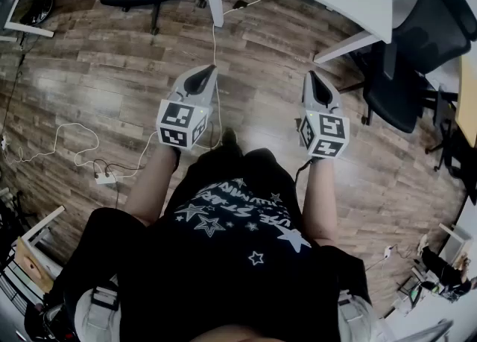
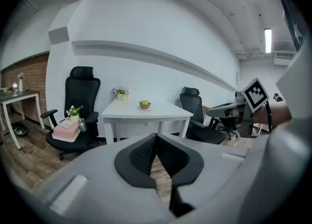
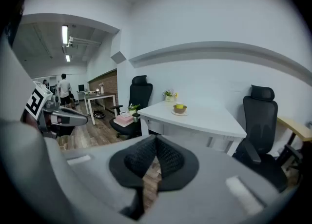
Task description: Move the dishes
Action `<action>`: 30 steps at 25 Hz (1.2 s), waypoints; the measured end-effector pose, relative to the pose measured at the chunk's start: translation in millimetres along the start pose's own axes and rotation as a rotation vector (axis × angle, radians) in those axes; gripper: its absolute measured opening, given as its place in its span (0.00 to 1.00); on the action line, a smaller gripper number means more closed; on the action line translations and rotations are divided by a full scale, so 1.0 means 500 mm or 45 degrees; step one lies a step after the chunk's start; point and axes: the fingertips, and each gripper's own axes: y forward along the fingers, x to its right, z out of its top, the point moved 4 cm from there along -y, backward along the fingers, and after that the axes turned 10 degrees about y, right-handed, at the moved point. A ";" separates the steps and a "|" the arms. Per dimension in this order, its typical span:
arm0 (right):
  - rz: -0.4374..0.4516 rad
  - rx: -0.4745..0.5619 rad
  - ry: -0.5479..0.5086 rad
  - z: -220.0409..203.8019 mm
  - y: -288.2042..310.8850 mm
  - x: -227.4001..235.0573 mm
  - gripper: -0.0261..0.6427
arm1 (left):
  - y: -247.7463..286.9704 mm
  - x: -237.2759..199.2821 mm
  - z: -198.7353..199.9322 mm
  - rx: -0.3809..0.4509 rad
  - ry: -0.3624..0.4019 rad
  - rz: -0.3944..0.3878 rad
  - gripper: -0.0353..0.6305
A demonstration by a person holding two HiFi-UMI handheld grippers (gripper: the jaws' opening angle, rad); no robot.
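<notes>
Progress: not begun | left tongs: together, empty | right tongs: together, empty | bowl: on far desk, untouched, well apart from both

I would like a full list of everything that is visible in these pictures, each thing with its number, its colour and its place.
table: one, white, ahead of the person
bowl: one, brown, on the table, something yellow inside
plate: one, pale, under the bowl
flower pot: one, pale, at the table's back edge
left chair: one, black, left of the table
right chair: one, black, right of the table
box: one, pink, on the left chair's seat
power strip: one, white, on the floor
floor: brown wood
left tool: one, grey, shut, empty
right tool: one, grey, shut, empty
</notes>
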 end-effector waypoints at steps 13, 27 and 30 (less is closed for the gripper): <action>-0.004 0.047 -0.005 0.020 -0.012 0.006 0.04 | -0.020 -0.003 0.000 0.019 -0.003 0.032 0.07; 0.008 0.090 0.015 0.066 0.119 0.078 0.04 | 0.078 -0.048 0.040 0.023 0.022 0.073 0.07; 0.028 0.096 0.017 0.096 0.191 0.117 0.04 | 0.148 -0.078 0.069 0.023 0.015 0.088 0.07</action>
